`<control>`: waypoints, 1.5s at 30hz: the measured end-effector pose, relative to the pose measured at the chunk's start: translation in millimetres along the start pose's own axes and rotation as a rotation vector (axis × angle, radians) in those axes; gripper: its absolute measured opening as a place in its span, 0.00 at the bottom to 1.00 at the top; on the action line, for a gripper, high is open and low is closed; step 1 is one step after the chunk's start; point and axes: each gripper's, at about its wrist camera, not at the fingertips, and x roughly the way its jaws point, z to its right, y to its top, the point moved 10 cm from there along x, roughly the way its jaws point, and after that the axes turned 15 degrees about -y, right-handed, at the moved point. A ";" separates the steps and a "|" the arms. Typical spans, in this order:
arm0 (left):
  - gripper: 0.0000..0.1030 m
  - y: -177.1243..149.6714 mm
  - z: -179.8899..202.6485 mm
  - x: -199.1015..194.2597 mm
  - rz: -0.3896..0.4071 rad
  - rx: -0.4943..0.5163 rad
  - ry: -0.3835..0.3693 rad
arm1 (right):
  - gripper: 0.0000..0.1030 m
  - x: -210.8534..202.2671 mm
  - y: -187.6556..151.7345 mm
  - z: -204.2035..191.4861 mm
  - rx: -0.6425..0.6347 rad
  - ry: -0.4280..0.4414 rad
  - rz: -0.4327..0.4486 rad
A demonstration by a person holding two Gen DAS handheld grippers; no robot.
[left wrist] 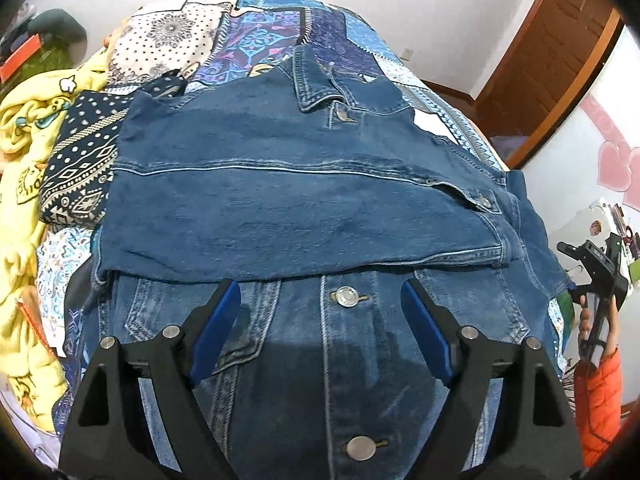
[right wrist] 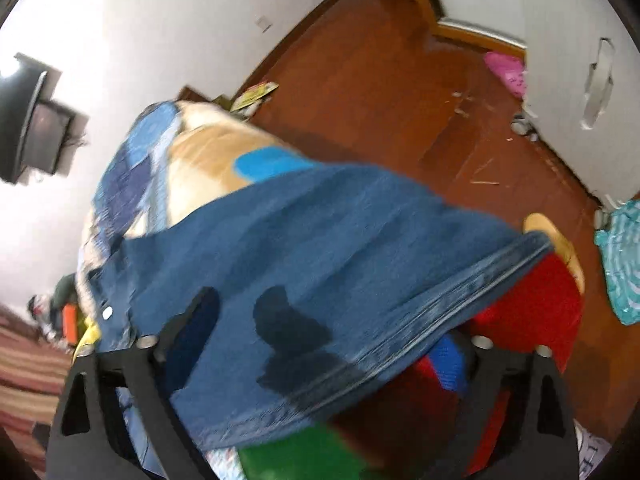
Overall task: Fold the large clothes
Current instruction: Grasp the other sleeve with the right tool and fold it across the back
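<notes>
A blue denim jacket [left wrist: 304, 208] lies front up on the bed, with one sleeve folded across the chest. My left gripper [left wrist: 320, 304] is open and empty, hovering just above the jacket's button placket [left wrist: 346, 296]. My right gripper [left wrist: 592, 276] shows at the far right in the left wrist view, held off the bed's edge. In the right wrist view the right gripper [right wrist: 328, 320] is open over the jacket's hem [right wrist: 400, 320], which hangs over the bed's edge; the image is blurred.
A patterned blue quilt [left wrist: 280, 32] covers the bed. Yellow clothes [left wrist: 24, 128] are heaped at the left beside a dark patterned cloth [left wrist: 80, 160]. A wooden door [left wrist: 552, 56] stands at the right. Brown floor [right wrist: 380, 92] lies beyond the bed, with red fabric [right wrist: 532, 312] below the hem.
</notes>
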 end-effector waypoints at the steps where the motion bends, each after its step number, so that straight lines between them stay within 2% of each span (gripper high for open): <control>1: 0.79 -1.0 -0.3 -1.2 0.004 0.006 0.007 | 0.70 2.4 3.3 5.8 0.028 -0.011 0.001; 2: 0.79 -1.7 -0.3 -2.1 0.006 0.009 0.010 | 0.65 2.6 6.2 10.3 0.055 -0.015 0.006; 4: 0.79 -4.1 0.1 -2.8 0.006 0.017 0.014 | 0.43 1.1 10.6 16.9 0.099 -0.025 0.016; 7: 0.79 -5.3 0.0 -5.0 0.009 0.026 0.020 | 0.22 -5.7 13.0 23.4 0.133 -0.063 0.039; 10: 0.79 -5.8 1.4 -9.0 0.020 0.036 0.020 | 0.12 -21.5 15.9 20.4 0.120 -0.082 0.089; 13: 0.79 -4.9 2.3 -14.2 0.031 0.046 0.017 | 0.10 -39.8 22.8 8.9 0.099 -0.059 0.132; 18: 0.79 -5.9 1.5 -25.8 0.058 0.052 0.005 | 0.08 -86.0 33.7 -33.1 0.014 0.001 0.229; 23: 0.79 -8.4 -3.3 -40.5 0.085 0.071 0.012 | 0.08 -141.9 35.9 -108.7 -0.141 0.083 0.344; 28: 0.79 -8.7 -9.6 -58.1 0.119 0.077 0.004 | 0.07 -176.8 17.9 -191.3 -0.279 0.187 0.399; 32: 0.79 -8.8 -16.5 -70.1 0.140 0.065 -0.005 | 0.07 -174.3 -21.1 -260.3 -0.393 0.269 0.365; 36: 0.79 -11.3 -26.9 -83.4 0.159 0.060 0.006 | 0.07 -140.0 -71.3 -307.7 -0.502 0.295 0.287; 38: 0.79 -13.8 -32.6 -89.5 0.165 0.050 0.005 | 0.07 -116.4 -97.4 -323.4 -0.558 0.289 0.233; 41: 0.79 -17.6 -40.5 -96.4 0.171 0.037 0.015 | 0.07 -74.0 -146.7 -340.1 -0.643 0.265 0.107; 45: 0.79 -22.9 -50.8 -103.4 0.174 0.010 0.023 | 0.08 -28.8 -189.1 -341.3 -0.724 0.192 -0.006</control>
